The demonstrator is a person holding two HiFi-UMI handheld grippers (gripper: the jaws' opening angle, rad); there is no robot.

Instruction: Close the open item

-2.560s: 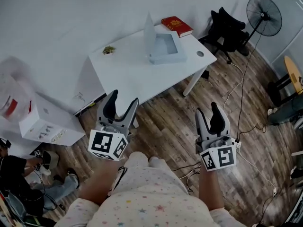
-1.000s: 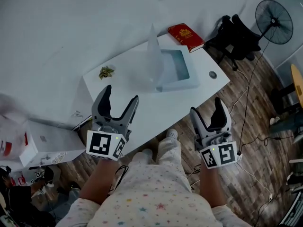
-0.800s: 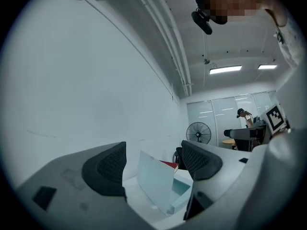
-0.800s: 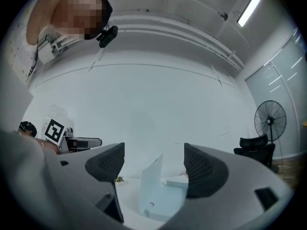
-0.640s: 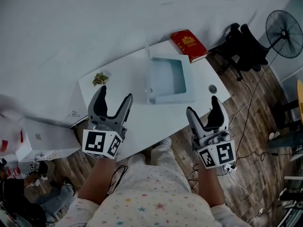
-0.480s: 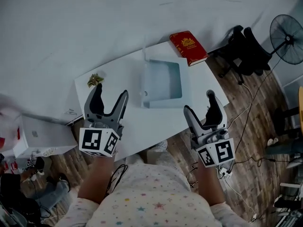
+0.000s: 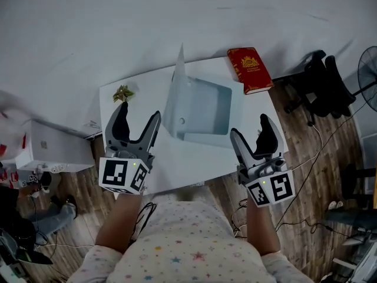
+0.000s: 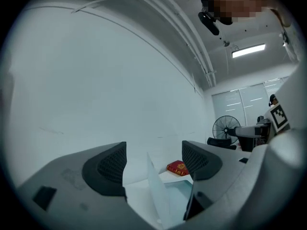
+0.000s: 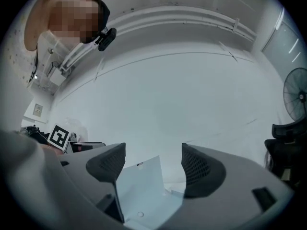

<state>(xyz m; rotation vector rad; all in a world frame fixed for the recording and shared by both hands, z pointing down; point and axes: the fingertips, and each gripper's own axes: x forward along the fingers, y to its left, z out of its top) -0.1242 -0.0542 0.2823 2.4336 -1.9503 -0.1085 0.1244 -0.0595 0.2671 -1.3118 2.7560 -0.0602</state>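
A pale blue box (image 7: 203,112) lies open on the white table (image 7: 147,152), its lid (image 7: 175,93) standing upright on the left side. The lid (image 8: 156,190) shows edge-on in the left gripper view, and the lid (image 9: 139,186) faces the camera in the right gripper view. My left gripper (image 7: 137,118) hangs open above the table's left part, left of the box. My right gripper (image 7: 251,128) is open too, just off the box's right front corner. Neither touches the box and both are empty.
A red book (image 7: 250,69) lies at the table's far right corner, and a small green sprig (image 7: 123,92) at the far left. White cartons (image 7: 44,146) stand on the floor to the left. A black chair (image 7: 321,87) and a fan (image 7: 369,81) are at the right. A wall rises behind the table.
The person has walked up to the table, which now lies directly under both grippers. Both grippers have stayed open and empty, and the box lid still stands up.
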